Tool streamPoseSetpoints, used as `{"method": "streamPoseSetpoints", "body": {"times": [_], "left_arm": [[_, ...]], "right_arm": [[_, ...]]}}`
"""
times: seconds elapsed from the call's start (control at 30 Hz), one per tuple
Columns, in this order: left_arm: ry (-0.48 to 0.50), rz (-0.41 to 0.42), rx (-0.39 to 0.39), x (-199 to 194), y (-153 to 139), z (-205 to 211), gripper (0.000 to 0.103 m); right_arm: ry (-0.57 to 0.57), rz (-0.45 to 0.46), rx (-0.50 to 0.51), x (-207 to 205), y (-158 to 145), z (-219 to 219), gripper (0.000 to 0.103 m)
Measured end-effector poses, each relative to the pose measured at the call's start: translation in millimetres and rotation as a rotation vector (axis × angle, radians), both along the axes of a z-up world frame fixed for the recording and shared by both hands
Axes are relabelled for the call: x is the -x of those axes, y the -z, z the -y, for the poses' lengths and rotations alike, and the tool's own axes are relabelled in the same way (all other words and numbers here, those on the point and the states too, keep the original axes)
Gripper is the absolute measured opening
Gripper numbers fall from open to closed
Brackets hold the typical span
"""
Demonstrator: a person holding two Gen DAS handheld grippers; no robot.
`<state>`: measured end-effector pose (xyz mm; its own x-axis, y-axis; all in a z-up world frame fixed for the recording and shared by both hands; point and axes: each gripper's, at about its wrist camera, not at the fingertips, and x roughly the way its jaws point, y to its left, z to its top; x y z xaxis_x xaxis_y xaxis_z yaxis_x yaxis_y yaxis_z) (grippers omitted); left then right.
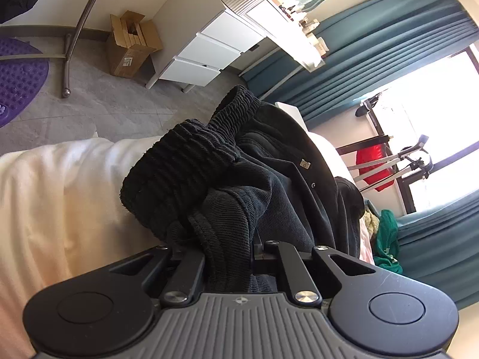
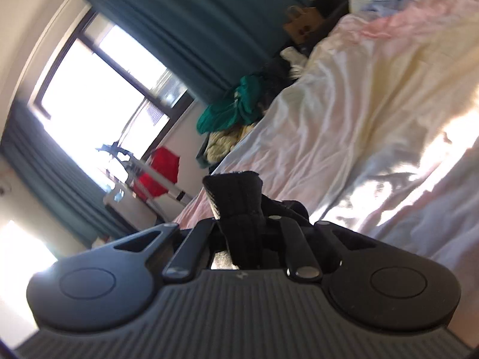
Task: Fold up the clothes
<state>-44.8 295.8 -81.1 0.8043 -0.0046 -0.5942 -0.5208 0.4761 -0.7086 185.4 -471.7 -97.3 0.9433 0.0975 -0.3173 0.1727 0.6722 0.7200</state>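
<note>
both grippers clamped on black garment over cream bedsheet; teal curtains, bright window

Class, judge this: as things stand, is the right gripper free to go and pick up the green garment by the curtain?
Probably not yet: the right gripper is shut on black ribbed fabric, while the green garment lies beyond the bed's far edge.

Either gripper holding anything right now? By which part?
Both. Left gripper pinches the black garment beside its ribbed cuff; right gripper clamps a ribbed black edge.
</note>
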Motion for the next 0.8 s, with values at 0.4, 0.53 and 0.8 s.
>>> {"method": "streamPoseSetpoints", "body": {"times": [0.4,0.53,0.8], "left_arm": [[0.017,0.013,0.024,4,1,-6,0.009],[0.019,0.014,0.023,4,2,-7,0.009],[0.018,0.011,0.02,1,3,-7,0.009]], "right_arm": [[0.025,-0.04,-0.098,16,-14,0,0.009],[0.341,-0.114,-0.129,58,5,64,0.009],[0.473,-0.281,-0.487,107,91,112,0.009]]}}
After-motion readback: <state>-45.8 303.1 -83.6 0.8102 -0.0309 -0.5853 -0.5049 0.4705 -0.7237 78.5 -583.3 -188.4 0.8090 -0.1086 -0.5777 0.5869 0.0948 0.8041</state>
